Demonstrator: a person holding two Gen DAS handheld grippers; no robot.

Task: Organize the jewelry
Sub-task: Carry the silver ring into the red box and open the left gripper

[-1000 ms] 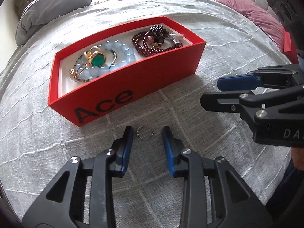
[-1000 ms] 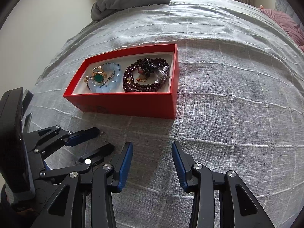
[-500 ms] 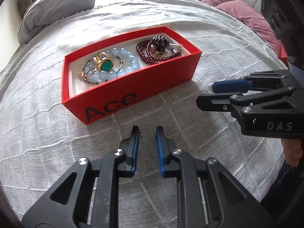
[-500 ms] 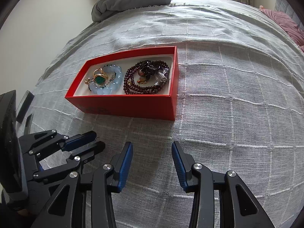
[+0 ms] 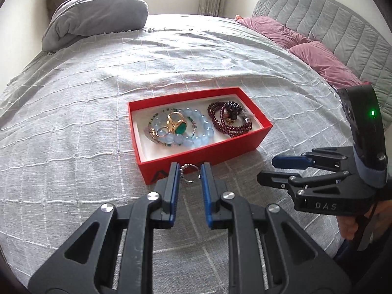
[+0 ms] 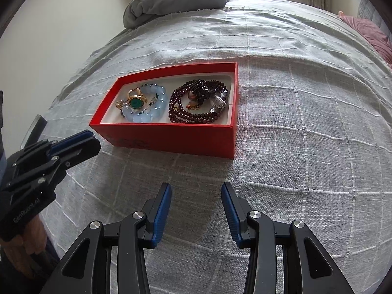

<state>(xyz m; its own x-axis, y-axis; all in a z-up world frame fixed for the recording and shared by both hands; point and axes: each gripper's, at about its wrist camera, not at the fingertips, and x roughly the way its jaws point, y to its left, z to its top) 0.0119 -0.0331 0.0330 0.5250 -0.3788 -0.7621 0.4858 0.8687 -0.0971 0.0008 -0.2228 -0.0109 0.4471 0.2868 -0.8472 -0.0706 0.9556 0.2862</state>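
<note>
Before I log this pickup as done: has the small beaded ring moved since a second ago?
Yes. The beaded ring, shut between the left gripper pads, is off the bedspread; it now sits against the red box front wall, not short of it.

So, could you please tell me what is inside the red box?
The red box holds a pale blue bead bracelet under a green-stoned gold ring, plus dark red beads. Pieces underneath are hidden.
</note>
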